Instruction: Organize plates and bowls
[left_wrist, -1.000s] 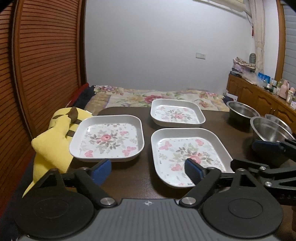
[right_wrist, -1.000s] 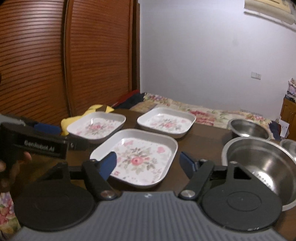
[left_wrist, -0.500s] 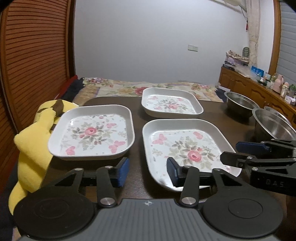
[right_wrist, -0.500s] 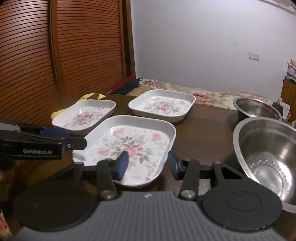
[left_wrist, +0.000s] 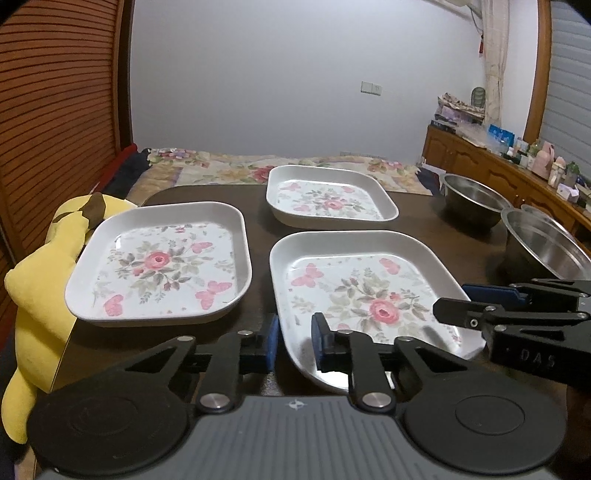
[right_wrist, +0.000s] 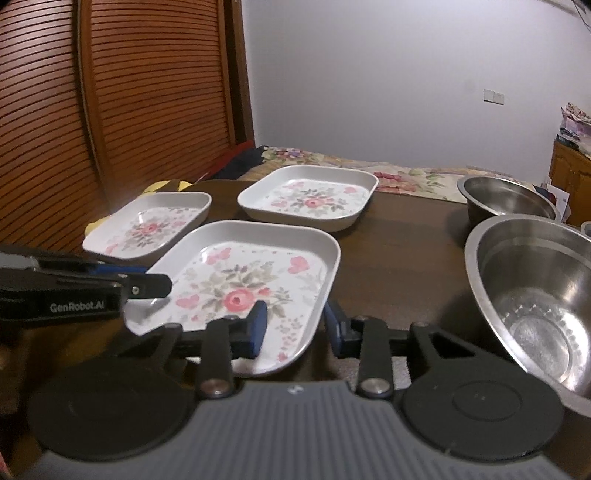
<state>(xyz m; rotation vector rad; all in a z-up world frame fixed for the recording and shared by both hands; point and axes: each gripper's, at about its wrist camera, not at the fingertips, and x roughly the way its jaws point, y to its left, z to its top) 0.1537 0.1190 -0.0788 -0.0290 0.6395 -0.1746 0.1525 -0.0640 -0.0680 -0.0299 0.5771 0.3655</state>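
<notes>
Three white square plates with pink flower prints lie on the dark table. The near plate (left_wrist: 365, 291) (right_wrist: 251, 284) is between both grippers. My left gripper (left_wrist: 294, 341) straddles its near left rim with a narrow gap, not clamped. My right gripper (right_wrist: 294, 325) straddles its near right rim, jaws partly closed with a gap. The left plate (left_wrist: 162, 262) (right_wrist: 147, 229) and far plate (left_wrist: 328, 197) (right_wrist: 310, 197) lie untouched. Steel bowls stand at the right: a near one (left_wrist: 546, 251) (right_wrist: 535, 295) and a far one (left_wrist: 469, 201) (right_wrist: 506, 201).
A yellow plush toy (left_wrist: 40, 280) hangs over the table's left edge. A bed with a floral cover (left_wrist: 258, 170) lies beyond the table. A wooden cabinet (left_wrist: 498, 166) with clutter stands at the right, a slatted wooden wall (right_wrist: 110, 110) at the left.
Both grippers have narrowed their jaws from wide open and moved in onto the near plate's front rim, one at each corner.
</notes>
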